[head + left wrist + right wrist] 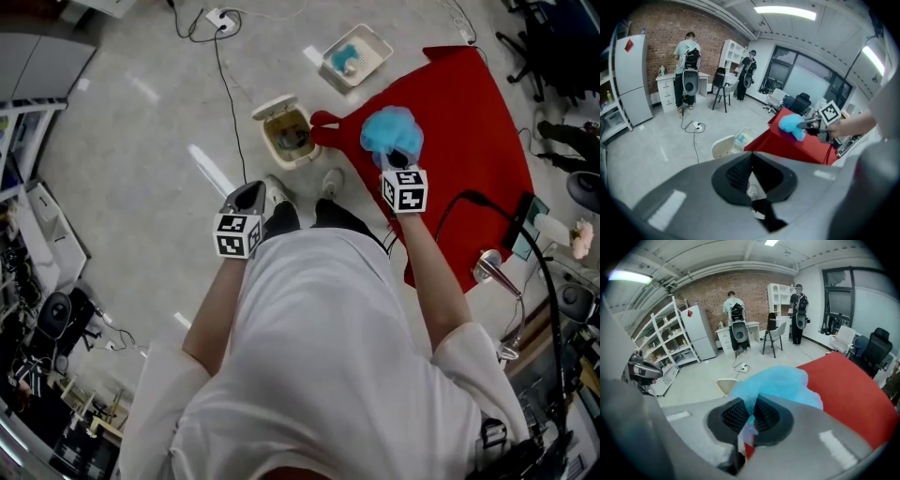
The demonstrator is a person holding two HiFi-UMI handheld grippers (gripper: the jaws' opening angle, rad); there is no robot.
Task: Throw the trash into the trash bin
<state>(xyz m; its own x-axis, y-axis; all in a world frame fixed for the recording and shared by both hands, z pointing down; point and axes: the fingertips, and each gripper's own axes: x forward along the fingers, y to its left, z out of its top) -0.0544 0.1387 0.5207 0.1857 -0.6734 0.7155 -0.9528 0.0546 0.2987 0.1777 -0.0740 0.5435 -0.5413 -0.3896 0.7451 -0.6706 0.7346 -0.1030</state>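
Note:
A crumpled light-blue piece of trash [392, 129] is pinched in my right gripper [398, 156], which is shut on it above the near edge of the red-covered table [473, 112]. In the right gripper view the blue trash [780, 380] bulges out past the pads of that gripper [751, 413]. A beige trash bin [287, 132] with its lid up stands on the floor just left of the table, ahead of my feet. My left gripper [251, 197] hangs shut and empty to the bin's near left. The left gripper view also shows the bin [723, 146] and the held trash [791, 123].
A white tray [356, 54] with something blue in it lies on the floor beyond the bin. A black cable [225, 84] runs to a power strip past the bin. Two people [687, 56] stand at desks by the far brick wall. Shelves stand at left.

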